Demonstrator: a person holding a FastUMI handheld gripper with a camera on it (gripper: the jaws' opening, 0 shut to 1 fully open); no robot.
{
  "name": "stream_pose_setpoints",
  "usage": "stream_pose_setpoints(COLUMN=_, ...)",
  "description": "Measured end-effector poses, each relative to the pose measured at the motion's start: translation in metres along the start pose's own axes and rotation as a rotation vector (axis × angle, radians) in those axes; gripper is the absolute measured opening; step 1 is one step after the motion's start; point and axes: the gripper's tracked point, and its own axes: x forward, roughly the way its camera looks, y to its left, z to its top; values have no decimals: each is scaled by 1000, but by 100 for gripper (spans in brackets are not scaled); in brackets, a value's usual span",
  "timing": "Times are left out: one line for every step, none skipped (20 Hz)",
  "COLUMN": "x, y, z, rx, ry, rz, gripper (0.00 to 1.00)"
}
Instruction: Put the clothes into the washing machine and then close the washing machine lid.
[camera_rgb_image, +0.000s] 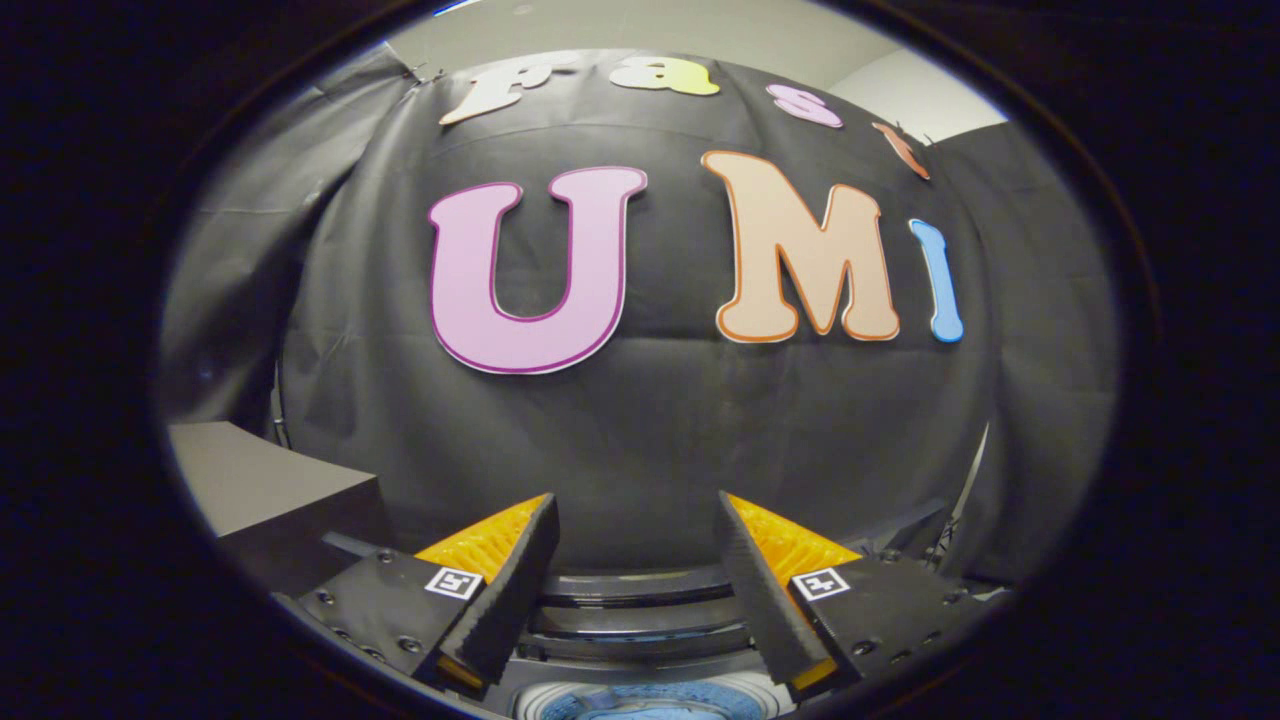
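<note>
In the gripper view, the gripper (636, 515) holds its two fingers (510, 590) wide apart with nothing between them. Below and between them sits one washing machine (640, 610), lid raised at its far side, with blue clothes (660, 700) inside the drum (partly seen). A grey box (260, 485) stands left.

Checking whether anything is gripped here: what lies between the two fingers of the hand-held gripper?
Nothing. In the gripper view the hand-held gripper is open, its fingers apart on a bare gap, with the washing machine and blue cloth below.
</note>
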Motion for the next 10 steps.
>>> stream_pose_setpoints(x=1, y=1, z=0, rx=6, ry=1, rz=9, gripper=97)
stream_pose_setpoints(x=1, y=2, z=0, rx=8, ry=-2, rz=18, gripper=97)
stream_pose_setpoints(x=0, y=1, z=2, rx=11, ry=-5, rz=25, gripper=97)
stream_pose_setpoints(x=0, y=2, z=3, rx=11, ry=-5, rz=29, gripper=97)
stream_pose_setpoints(x=1, y=2, z=1, rx=7, ry=-3, rz=32, gripper=97)
stream_pose_setpoints(x=0, y=2, z=1, rx=3, ry=-4, rz=37, gripper=96)
stream_pose_setpoints(x=0, y=3, z=1, rx=6, ry=-7, rz=40, gripper=96)
stream_pose_setpoints(x=1, y=4, z=3, rx=8, ry=-12, rz=43, gripper=97)
stream_pose_setpoints(x=2, y=4, z=2, rx=5, ry=-16, rz=44, gripper=97)
stream_pose_setpoints(x=2, y=4, z=3, rx=9, ry=-18, rz=39, gripper=97)
